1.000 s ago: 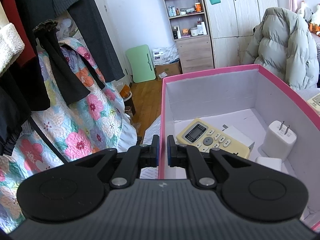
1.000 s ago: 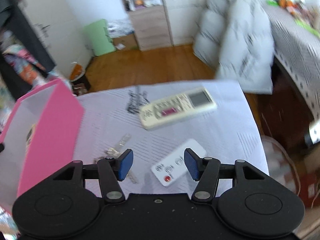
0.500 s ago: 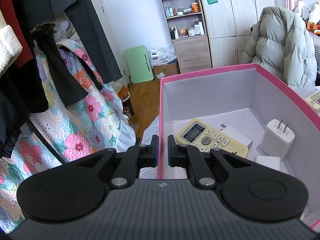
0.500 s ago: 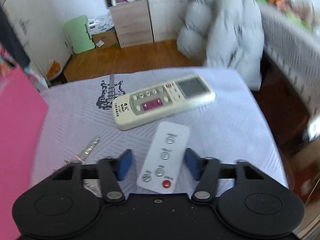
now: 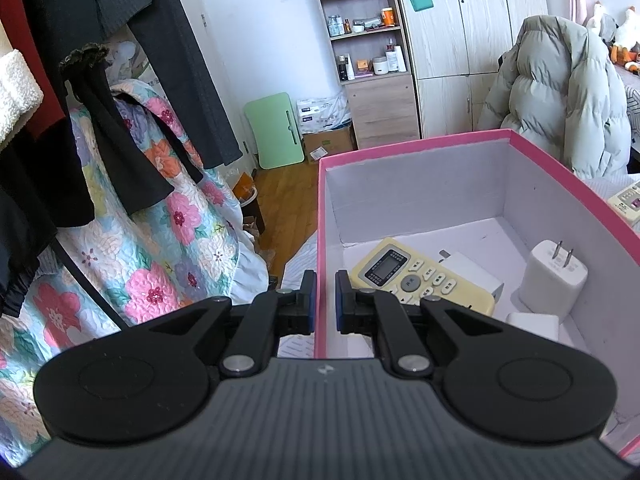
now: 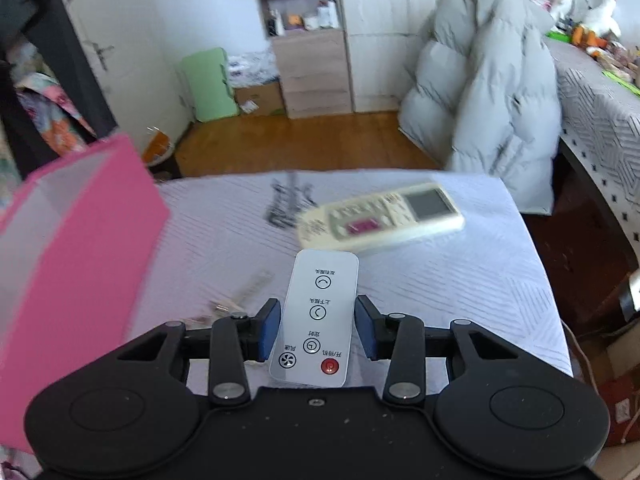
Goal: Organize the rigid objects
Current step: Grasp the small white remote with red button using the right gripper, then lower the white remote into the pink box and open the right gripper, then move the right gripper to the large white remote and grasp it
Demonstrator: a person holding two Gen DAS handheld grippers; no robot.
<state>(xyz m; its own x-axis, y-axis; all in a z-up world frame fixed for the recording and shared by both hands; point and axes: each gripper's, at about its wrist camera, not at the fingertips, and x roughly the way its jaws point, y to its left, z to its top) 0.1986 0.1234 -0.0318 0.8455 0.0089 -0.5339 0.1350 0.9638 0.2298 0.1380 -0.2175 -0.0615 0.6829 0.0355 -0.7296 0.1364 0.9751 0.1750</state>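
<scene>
Right gripper [image 6: 316, 330] straddles the slim white fan remote [image 6: 316, 320] on the white cloth [image 6: 440, 272].
Its jaws have just been closing; both pads sit just beside the remote's edges, contact unclear. Left gripper [image 5: 325, 300] is clamped on the pink box [image 5: 420, 148] wall; yellow remote [image 5: 420, 280] and white charger [image 5: 554, 278] lie inside. Larger AC remote [image 6: 380, 216] lies beyond on the cloth.

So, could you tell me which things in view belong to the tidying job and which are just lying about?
Job:
- pink cardboard box, left tool clamped on its wall
- slim white remote between right tool pads, not visibly pressed
- cream remote on the table
- keys
- yellow remote, white plug, boxed

Lying about:
- grey puffer jacket
- green folded table
- floral quilt
</scene>
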